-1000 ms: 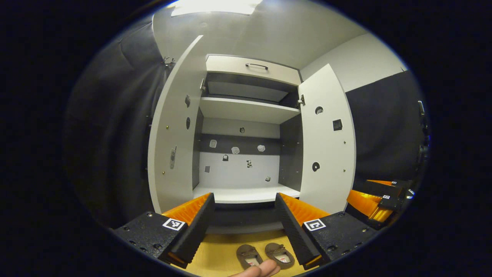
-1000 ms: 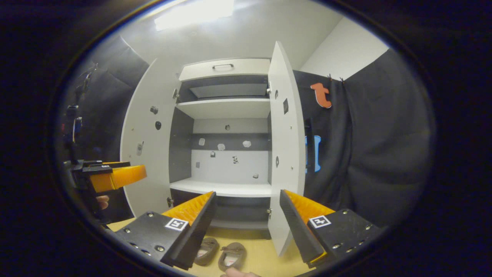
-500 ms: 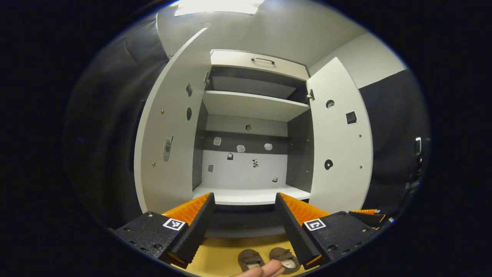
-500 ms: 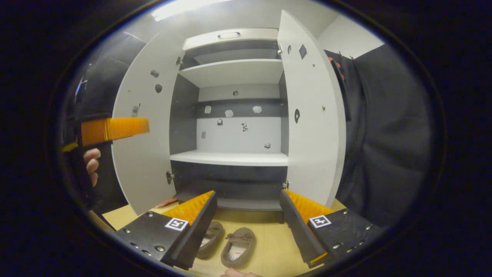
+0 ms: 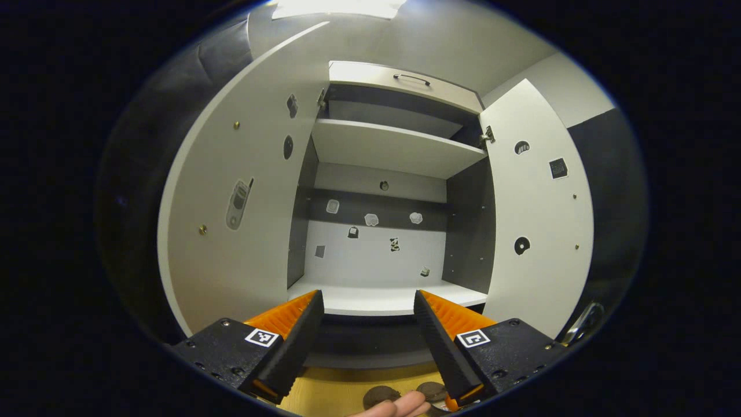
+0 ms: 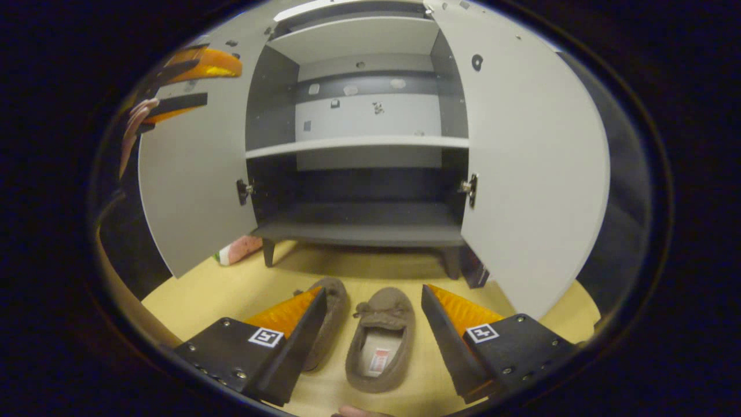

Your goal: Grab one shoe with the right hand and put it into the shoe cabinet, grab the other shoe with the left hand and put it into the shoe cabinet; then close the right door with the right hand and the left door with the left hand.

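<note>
Two brown slip-on shoes lie side by side on the yellow floor before the open shoe cabinet (image 6: 359, 229). The right shoe (image 6: 380, 340) lies between the spread fingers of my right gripper (image 6: 370, 336), which hangs open above it without touching. The left shoe (image 6: 331, 318) is partly hidden behind that gripper's left finger. In the left gripper view, my left gripper (image 5: 365, 341) is open and empty, facing the cabinet's white middle shelf (image 5: 385, 301); the shoes' toes (image 5: 382, 395) peek out below. The left gripper (image 6: 185, 78) and a hand also appear at the upper left of the right gripper view.
Both cabinet doors stand wide open: the left door (image 6: 194, 185) and the right door (image 6: 532, 174). The dark bottom compartment (image 6: 362, 217) is bare. A pink and green object (image 6: 234, 250) lies on the floor under the left door. A fingertip (image 5: 399, 405) shows at the bottom edge.
My right gripper has dropped down and tilted toward the floor, bringing the right shoe between its fingers. My left gripper has moved closer to the cabinet and higher. Both stayed open.
</note>
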The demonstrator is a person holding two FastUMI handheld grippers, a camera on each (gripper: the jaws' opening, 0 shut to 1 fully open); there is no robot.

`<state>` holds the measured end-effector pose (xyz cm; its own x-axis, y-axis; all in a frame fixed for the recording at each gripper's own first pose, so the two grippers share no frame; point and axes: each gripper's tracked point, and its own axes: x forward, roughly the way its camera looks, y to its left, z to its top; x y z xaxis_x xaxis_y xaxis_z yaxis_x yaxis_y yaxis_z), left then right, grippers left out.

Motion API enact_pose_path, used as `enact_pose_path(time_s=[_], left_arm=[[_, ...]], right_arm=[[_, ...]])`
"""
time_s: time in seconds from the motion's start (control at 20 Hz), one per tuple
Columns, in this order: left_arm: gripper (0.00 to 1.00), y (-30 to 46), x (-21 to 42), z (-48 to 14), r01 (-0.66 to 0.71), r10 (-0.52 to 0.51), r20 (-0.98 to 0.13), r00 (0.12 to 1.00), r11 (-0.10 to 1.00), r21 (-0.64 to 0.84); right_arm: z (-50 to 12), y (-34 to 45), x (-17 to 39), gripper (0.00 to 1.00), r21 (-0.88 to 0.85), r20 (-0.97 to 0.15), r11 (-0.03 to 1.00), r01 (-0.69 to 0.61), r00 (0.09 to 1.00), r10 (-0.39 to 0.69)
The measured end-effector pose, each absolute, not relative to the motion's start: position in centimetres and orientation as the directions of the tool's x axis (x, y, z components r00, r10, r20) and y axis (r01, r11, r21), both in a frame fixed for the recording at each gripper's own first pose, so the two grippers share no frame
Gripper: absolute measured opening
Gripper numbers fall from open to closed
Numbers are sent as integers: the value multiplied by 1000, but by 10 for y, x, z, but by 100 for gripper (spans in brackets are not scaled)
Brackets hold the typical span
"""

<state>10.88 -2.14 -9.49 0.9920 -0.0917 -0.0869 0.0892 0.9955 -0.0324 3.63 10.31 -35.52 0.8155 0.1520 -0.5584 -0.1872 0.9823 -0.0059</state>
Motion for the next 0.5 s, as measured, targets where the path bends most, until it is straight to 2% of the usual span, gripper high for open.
enact_pose_path(time_s=[0.05, 0.15, 0.2, 0.25, 0.35, 0.4, 0.45, 0.5], left_arm=[[96, -23, 114, -101, 102, -105, -89, 991, 994, -29], [96, -20, 126, -112, 103, -104, -115, 988, 995, -16], [96, -21, 130, -115, 113, -113, -120, 986, 994, -11], [96, -25, 135, -119, 127, -127, -127, 984, 992, -11], [96, -25, 142, -126, 140, -139, -146, 979, 990, -4], [96, -24, 145, -130, 148, -145, -156, 977, 989, 3], [96, -22, 148, -132, 144, -141, -164, 976, 990, 2], [96, -21, 151, -134, 141, -138, -174, 975, 990, 5]], right_arm=[[-374, 106, 32, 94, -11, -589, 983, -183, 795, 142], [-408, 107, 23, 94, -26, -652, 985, -168, 750, 111], [-425, 110, 22, 99, -24, -681, 987, -160, 725, 101], [-439, 112, 20, 99, -11, -708, 990, -144, 700, 93], [-454, 112, 27, 88, 9, -729, 993, -120, 678, 89], [-456, 109, 35, 75, 6, -730, 995, -101, 680, 74], [-457, 104, 39, 69, -2, -733, 997, -79, 678, 53], [-462, 103, 41, 55, 1, -748, 997, -74, 662, 50]])
